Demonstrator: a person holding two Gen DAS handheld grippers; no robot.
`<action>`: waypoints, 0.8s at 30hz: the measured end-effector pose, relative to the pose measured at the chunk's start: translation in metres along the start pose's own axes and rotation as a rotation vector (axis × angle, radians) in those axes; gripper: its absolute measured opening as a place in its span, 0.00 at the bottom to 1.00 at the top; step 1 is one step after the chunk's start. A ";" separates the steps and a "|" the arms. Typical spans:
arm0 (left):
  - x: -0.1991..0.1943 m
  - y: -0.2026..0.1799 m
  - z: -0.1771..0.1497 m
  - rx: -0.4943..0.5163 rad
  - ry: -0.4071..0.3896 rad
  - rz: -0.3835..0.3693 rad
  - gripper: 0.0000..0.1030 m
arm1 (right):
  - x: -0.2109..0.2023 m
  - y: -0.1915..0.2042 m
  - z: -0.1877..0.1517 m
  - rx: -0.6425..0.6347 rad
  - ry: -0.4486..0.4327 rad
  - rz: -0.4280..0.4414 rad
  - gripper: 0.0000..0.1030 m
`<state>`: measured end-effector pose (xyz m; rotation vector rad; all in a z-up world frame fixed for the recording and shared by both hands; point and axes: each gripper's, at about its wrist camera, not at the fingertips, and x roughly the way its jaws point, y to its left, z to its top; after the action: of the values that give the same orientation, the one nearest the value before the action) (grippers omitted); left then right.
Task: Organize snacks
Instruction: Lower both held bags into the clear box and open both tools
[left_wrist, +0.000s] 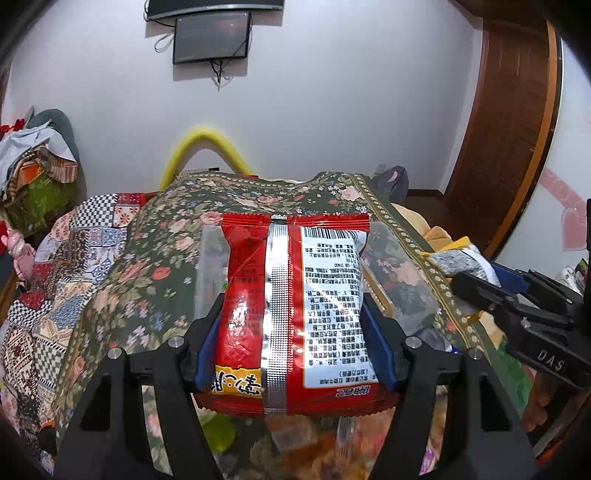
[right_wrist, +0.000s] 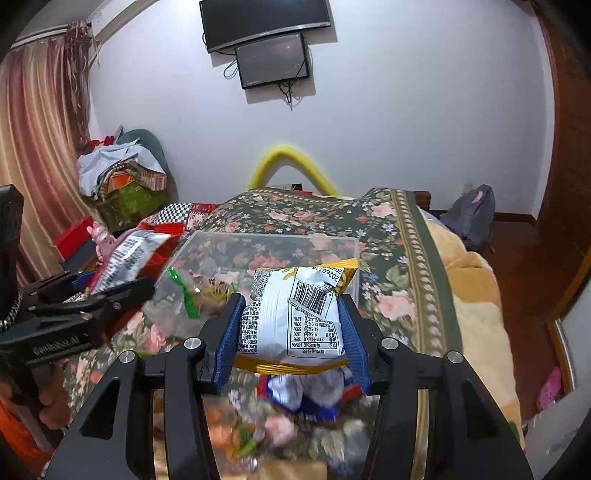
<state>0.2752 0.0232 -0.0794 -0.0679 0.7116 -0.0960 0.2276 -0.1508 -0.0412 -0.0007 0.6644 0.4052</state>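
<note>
Covering bed (left_wrist: 122, 295): floral quilt (right_wrist: 388, 236); white wall (left_wrist: 332, 110) behind.

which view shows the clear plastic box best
The right wrist view: the clear plastic box shows its far rim, walls and a green-striped bag inside. In the left wrist view the red snack packet covers most of the box; only its side walls show.

We note a bed (right_wrist: 406, 236) covered by a dark floral bedspread (right_wrist: 317, 214). Ahead of our right tool, a clear plastic box (right_wrist: 266, 251) rests on it; loose snack packets (right_wrist: 295, 398) lie blurred beneath the tool.
</note>
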 end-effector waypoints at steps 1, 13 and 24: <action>0.008 -0.001 0.003 0.001 0.010 -0.004 0.65 | 0.007 0.000 0.003 -0.001 0.008 0.000 0.46; 0.082 -0.007 0.022 0.045 0.124 0.038 0.65 | 0.061 -0.003 0.019 -0.068 0.094 -0.021 0.46; 0.105 0.003 0.018 0.003 0.182 0.012 0.66 | 0.081 -0.006 0.017 -0.040 0.170 0.012 0.48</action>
<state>0.3660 0.0151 -0.1339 -0.0524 0.8930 -0.0928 0.2974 -0.1250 -0.0770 -0.0697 0.8238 0.4333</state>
